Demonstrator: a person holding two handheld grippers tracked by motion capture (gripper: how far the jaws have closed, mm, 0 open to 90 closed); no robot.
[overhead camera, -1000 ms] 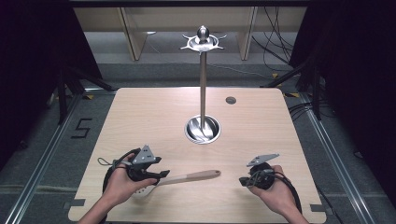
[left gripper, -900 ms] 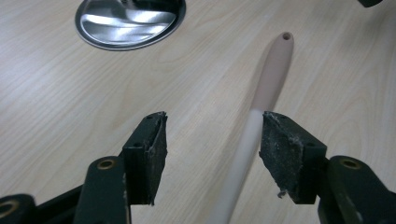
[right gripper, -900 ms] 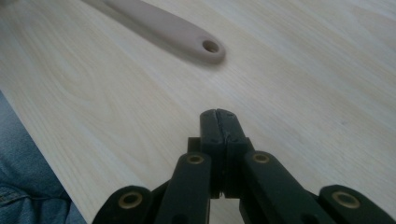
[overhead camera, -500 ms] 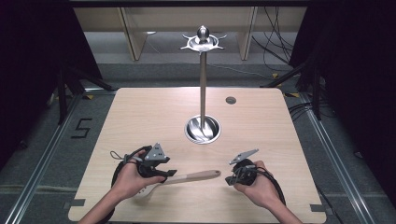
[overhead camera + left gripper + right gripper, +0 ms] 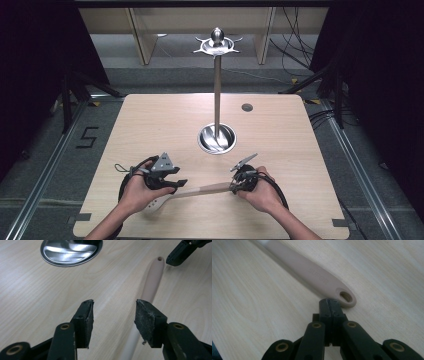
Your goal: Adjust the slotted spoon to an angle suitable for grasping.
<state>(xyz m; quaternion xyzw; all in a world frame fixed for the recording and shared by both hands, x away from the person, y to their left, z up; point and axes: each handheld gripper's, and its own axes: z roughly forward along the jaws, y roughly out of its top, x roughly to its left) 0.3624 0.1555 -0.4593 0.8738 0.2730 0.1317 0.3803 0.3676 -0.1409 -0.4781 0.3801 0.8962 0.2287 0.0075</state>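
So nearest us at the table's front edge, we've got the left gripper (image 5: 172,182) at about 7 o'clock from the table's middle and the right gripper (image 5: 239,184) at about 5 o'clock, with a long pale spatula (image 5: 192,192) lying flat between them.

The left gripper view shows us its jaws spread wide, holding nothing, with the spatula (image 5: 150,285) running up past the right-hand jaw (its lower stretch is hidden behind that jaw). The right gripper (image 5: 178,255) pokes in at 1 o'clock, just beside the handle's hole.

The right gripper view gives us what the overhead can't: jaws pressed together with nothing between them, the tip right at the spatula's (image 5: 317,275) holed end. Whether it actually touches, we can't tell. The far end goes blurry and is cut off at the top.

Farther back, near the table's middle, a tall metal stand (image 5: 217,90) rises from a shiny round base (image 5: 217,138). The left gripper view catches only the base (image 5: 71,251), cropped at the top.
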